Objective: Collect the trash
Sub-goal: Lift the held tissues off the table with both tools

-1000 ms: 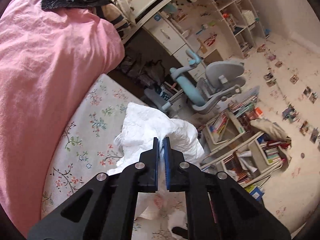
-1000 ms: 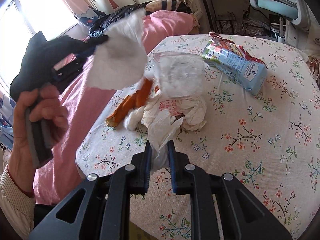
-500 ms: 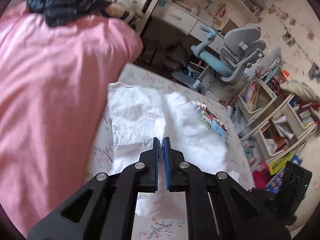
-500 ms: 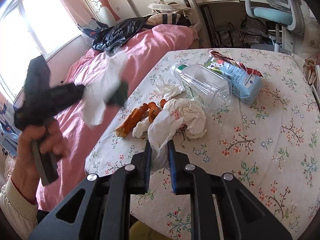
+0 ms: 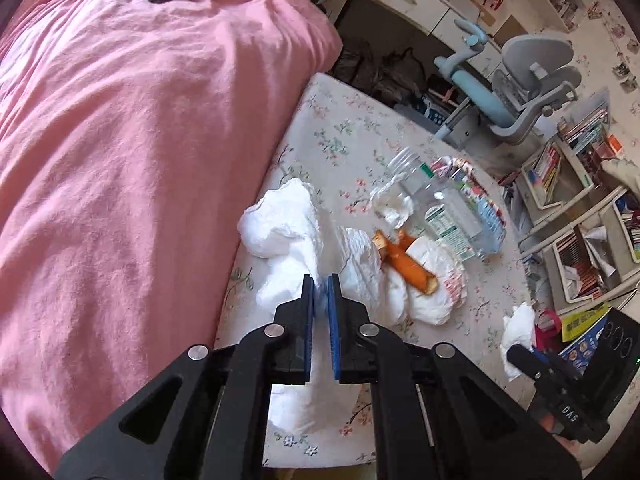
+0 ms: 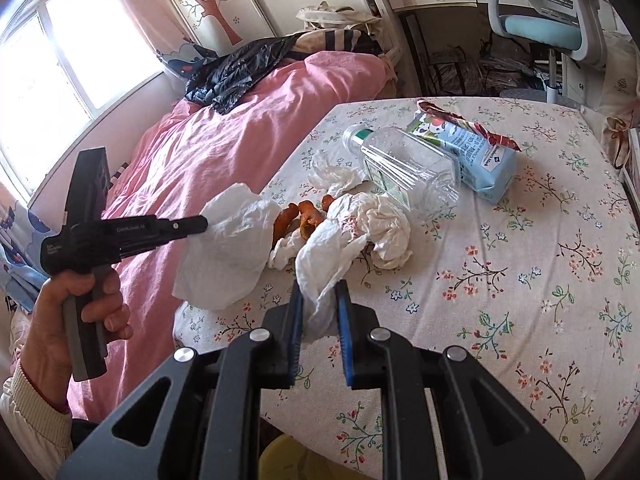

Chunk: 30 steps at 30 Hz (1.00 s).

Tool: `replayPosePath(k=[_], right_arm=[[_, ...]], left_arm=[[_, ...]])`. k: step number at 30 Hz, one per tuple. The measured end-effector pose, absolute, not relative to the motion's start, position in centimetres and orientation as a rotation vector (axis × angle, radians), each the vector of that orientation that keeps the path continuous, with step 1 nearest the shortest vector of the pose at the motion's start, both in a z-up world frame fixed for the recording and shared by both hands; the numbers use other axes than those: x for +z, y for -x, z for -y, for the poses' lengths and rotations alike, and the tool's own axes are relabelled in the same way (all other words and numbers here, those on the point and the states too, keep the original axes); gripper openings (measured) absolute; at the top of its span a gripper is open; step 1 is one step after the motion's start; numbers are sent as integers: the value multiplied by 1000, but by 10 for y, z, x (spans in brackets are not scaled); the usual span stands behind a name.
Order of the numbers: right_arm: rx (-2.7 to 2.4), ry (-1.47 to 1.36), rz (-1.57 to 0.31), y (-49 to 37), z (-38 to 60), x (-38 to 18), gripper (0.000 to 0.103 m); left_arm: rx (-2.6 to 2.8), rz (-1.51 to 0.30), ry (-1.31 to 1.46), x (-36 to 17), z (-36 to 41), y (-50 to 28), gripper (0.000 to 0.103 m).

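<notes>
Your 2 grippers are each clenched on 1 crumpled white tissue: the left gripper (image 5: 320,280) pinches a soft tissue wad (image 5: 284,232) hanging above the floral sheet (image 6: 520,280), and the right gripper (image 6: 318,286) nips a twisted tissue (image 6: 320,256) trailing from the pile. On the sheet lie 1 clear ribbed plastic bottle (image 6: 404,172), 1 glossy blue snack bag (image 6: 472,156) and curled orange peels (image 6: 300,216), half hidden by paper, so you cannot count them.

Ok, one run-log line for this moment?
phase: collecting tissues | left gripper: shut on white tissue | right gripper: shut on crumpled tissue | on bed: clear bottle, orange peel, blue packet
</notes>
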State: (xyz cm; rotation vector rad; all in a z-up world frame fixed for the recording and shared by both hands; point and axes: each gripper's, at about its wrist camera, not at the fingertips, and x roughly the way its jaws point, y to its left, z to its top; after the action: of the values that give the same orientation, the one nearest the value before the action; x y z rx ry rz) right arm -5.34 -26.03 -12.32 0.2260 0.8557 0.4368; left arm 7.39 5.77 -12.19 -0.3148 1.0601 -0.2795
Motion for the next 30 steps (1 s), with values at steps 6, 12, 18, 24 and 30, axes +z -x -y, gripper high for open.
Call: replayPosePath(k=[6,12,18,24,30], right_arm=[[448,-230,-849,53,260,-121,17],[457,-229,-846,56,260,-119,17],[449,-253,-828,56,267,-115,17],[444,-260,-819,58,271,-114,17],[462,-267,-794,62,269,-109,17]], left_arm=[[-278,-1101,243,-122,-55,-49,36],[-277,-1135,226,-140,-41,-45,37],[-373,-871,222,-90,-35,-26,1],[-524,-754,452,-69,-56,-17,1],[-570,-686,392,-54,-46,3,1]])
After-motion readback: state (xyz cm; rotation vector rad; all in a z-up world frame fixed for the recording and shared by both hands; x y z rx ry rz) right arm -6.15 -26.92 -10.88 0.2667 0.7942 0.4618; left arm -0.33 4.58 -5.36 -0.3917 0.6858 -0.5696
